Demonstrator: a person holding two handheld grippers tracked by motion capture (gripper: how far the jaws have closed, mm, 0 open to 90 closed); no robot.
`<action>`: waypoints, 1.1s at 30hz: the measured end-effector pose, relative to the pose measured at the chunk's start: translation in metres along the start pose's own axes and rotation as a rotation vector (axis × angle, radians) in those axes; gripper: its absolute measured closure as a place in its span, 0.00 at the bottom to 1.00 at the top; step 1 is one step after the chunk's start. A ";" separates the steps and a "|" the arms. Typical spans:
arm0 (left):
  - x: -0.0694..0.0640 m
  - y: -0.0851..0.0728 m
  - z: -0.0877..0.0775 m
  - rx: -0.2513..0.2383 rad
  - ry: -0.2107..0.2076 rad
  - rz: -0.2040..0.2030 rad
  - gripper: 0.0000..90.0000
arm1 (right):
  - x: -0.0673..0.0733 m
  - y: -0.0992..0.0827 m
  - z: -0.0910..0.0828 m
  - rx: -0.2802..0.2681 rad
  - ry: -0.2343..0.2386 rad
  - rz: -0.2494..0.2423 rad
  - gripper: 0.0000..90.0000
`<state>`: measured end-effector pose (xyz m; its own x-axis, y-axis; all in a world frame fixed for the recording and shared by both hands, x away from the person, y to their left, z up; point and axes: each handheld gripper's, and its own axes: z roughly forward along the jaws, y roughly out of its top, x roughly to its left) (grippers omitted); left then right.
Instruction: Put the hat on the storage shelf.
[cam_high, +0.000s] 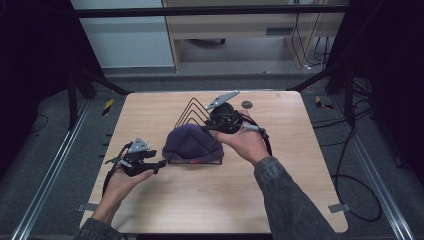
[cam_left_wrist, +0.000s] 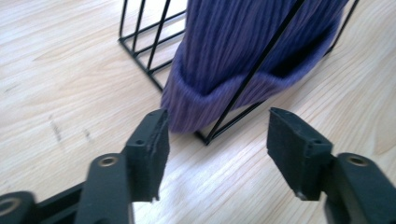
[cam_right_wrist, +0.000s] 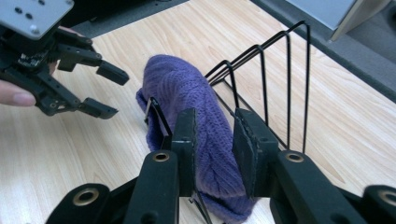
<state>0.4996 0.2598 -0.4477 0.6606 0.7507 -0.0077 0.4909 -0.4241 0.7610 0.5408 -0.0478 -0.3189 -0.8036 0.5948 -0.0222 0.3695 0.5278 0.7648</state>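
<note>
We look down on a square, light wooden table (cam_high: 150, 120). Near its middle stands a black wire rack made of triangular frames (cam_high: 192, 111), and a purple ribbed knit beanie (cam_high: 192, 142) lies draped over the rack's nearer frames, its folded cuff resting at the rack's base on the tabletop.

The person's left hand (cam_high: 117, 185) holds the left gripper (cam_high: 161, 165) low over the table, just beside the beanie's left edge. In the left gripper view its two black jaws stand wide apart with nothing between them, and the beanie's cuff (cam_left_wrist: 205, 105) and a corner of the rack's base wire (cam_left_wrist: 208, 137) sit just past their tips, not touching them.

The person's right hand (cam_high: 247, 142) holds the right gripper (cam_high: 207, 127) at the far right side of the beanie, angled toward it. In the right gripper view its jaws are drawn close together on either side of the beanie's knit fabric (cam_right_wrist: 212, 149), pinching a ridge of it between the pads. Farther off in that view we see the left gripper (cam_right_wrist: 105, 91) with its jaws spread open, close to the beanie's far end.

A small dark round disc (cam_high: 247, 104) lies on the table beyond the right hand.
</note>
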 end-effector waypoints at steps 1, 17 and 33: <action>0.000 -0.002 -0.001 0.002 0.005 -0.001 0.39 | 0.000 0.000 0.000 0.000 0.000 0.000 0.78; 0.014 -0.039 0.010 0.169 0.125 -0.097 0.17 | -0.008 -0.008 -0.024 -0.051 -0.068 0.040 0.57; 0.019 -0.050 0.017 0.202 0.138 -0.113 0.04 | -0.020 -0.030 -0.045 -0.062 -0.129 0.090 0.35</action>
<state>0.4973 0.2868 -0.4973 0.5184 0.8550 0.0142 0.6692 -0.4160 0.6157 0.5249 -0.1030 -0.3124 -0.7003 0.7132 -0.0309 0.4052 0.4328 0.8053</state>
